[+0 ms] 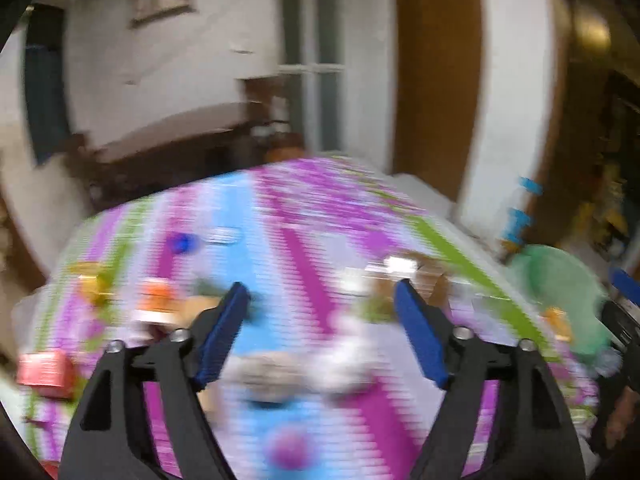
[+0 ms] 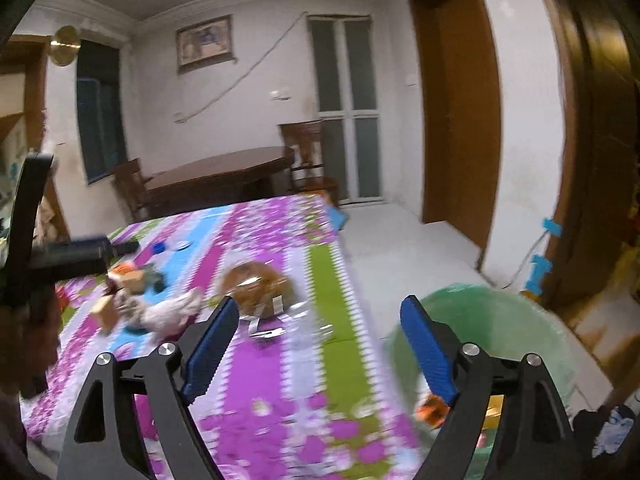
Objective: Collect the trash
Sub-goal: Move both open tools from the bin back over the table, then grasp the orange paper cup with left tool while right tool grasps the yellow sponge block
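Note:
My left gripper (image 1: 320,286) is open and empty above a table under a purple, blue and green cloth (image 1: 288,208). The left wrist view is badly blurred. Litter lies on the cloth: a white crumpled tissue (image 1: 304,364) just below the fingers, an orange wrapper (image 1: 158,300), a red box (image 1: 42,372) and a blue cap (image 1: 182,242). My right gripper (image 2: 320,300) is open too, held over the table's right edge beside a green bag-lined bin (image 2: 500,320). A small orange wrapper (image 2: 430,410) shows blurred inside the bin, by the right finger and outside the pads.
A brown item in clear plastic (image 2: 256,284), white tissue (image 2: 168,312) and small boxes (image 2: 132,278) lie mid-table. The left gripper's black body (image 2: 68,260) stands at the table's left. A dark wooden table (image 2: 224,172) and chairs stand behind, and wooden doors (image 2: 460,112) at right.

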{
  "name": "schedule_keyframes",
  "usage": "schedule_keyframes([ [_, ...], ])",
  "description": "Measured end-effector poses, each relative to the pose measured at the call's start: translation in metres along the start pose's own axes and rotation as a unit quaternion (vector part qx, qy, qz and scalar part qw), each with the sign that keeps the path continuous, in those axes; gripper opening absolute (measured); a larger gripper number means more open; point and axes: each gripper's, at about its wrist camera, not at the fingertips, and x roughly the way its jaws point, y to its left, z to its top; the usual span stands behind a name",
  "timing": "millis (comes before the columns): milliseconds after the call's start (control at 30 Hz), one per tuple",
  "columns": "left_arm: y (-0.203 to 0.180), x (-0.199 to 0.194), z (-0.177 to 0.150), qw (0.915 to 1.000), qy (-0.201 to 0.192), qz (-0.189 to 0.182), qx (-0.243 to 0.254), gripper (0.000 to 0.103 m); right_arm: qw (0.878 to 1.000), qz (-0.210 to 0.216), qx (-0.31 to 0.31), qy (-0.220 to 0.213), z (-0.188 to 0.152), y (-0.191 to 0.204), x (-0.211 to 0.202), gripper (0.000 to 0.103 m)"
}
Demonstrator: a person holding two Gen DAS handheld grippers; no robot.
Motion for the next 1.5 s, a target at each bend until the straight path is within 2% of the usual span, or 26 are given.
schedule_keyframes([
  [67, 0.035, 0.0, 0.003, 0.9984, 0.002, 0.056, -0.003, 0.077, 1.0, 0.014, -0.001, 0.011, -0.003, 0.01, 0.003, 0.084],
  [200, 0.097, 0.009, 0.005, 0.9892, 0.046, 0.138, 0.016, 0.077, 0.999, 0.04, -0.004, 0.03, -0.013, 0.031, 0.006, 0.086],
  [233, 0.107, 0.012, 0.004, 0.9874, 0.055, 0.146, 0.028, 0.077, 0.998, 0.046, -0.004, 0.034, -0.015, 0.031, 0.009, 0.086],
  [333, 0.118, 0.027, -0.005, 0.9762, 0.1, 0.164, 0.101, 0.077, 0.997, 0.06, -0.007, 0.044, -0.021, 0.039, 0.014, 0.086],
  [400, 0.114, 0.039, -0.016, 0.9615, 0.12, 0.179, 0.171, 0.077, 0.997, 0.067, -0.008, 0.048, -0.025, 0.043, 0.018, 0.086],
  [467, 0.112, 0.053, -0.026, 0.9479, 0.138, 0.176, 0.227, 0.077, 0.996, 0.071, -0.008, 0.05, -0.027, 0.047, 0.018, 0.086],
  [500, 0.107, 0.061, -0.032, 0.9379, 0.144, 0.172, 0.265, 0.077, 0.996, 0.074, -0.007, 0.052, -0.028, 0.05, 0.02, 0.086],
  [567, 0.103, 0.069, -0.039, 0.9274, 0.152, 0.156, 0.304, 0.077, 0.995, 0.078, -0.005, 0.054, -0.028, 0.052, 0.021, 0.086],
  [667, 0.097, 0.083, -0.042, 0.9169, 0.162, 0.133, 0.34, 0.077, 0.995, 0.081, -0.006, 0.058, -0.031, 0.06, 0.024, 0.086],
  [733, 0.095, 0.092, -0.041, 0.9146, 0.16, 0.124, 0.35, 0.077, 0.994, 0.084, -0.007, 0.062, -0.033, 0.062, 0.025, 0.086],
  [767, 0.096, 0.095, -0.04, 0.9162, 0.159, 0.111, 0.351, 0.077, 0.994, 0.089, -0.007, 0.067, -0.035, 0.065, 0.027, 0.086],
  [867, 0.096, 0.1, -0.038, 0.9183, 0.145, 0.088, 0.358, 0.066, 0.991, 0.104, -0.008, 0.079, -0.039, 0.072, 0.031, 0.086],
  [967, 0.098, 0.098, -0.038, 0.9136, 0.139, 0.082, 0.373, 0.065, 0.989, 0.116, -0.022, 0.088, -0.042, 0.083, 0.036, 0.086],
  [1067, 0.102, 0.091, -0.044, 0.9068, 0.145, 0.054, 0.392, 0.065, 0.987, 0.125, -0.023, 0.097, -0.045, 0.089, 0.04, 0.086],
  [1167, 0.104, 0.091, -0.049, 0.9003, 0.149, 0.046, 0.406, 0.065, 0.987, 0.124, -0.024, 0.101, -0.049, 0.093, 0.043, 0.086],
  [1333, 0.106, 0.102, -0.045, 0.9002, 0.131, 0.042, 0.413, 0.063, 0.985, 0.128, -0.016, 0.114, -0.054, 0.096, 0.048, 0.086],
  [1433, 0.104, 0.113, -0.045, 0.8935, 0.127, 0.054, 0.427, 0.048, 0.984, 0.131, -0.018, 0.115, -0.055, 0.1, 0.048, 0.086],
  [1500, 0.103, 0.121, -0.047, 0.8891, 0.133, 0.062, 0.433, 0.028, 0.984, 0.136, -0.021, 0.114, -0.055, 0.103, 0.047, 0.086],
])
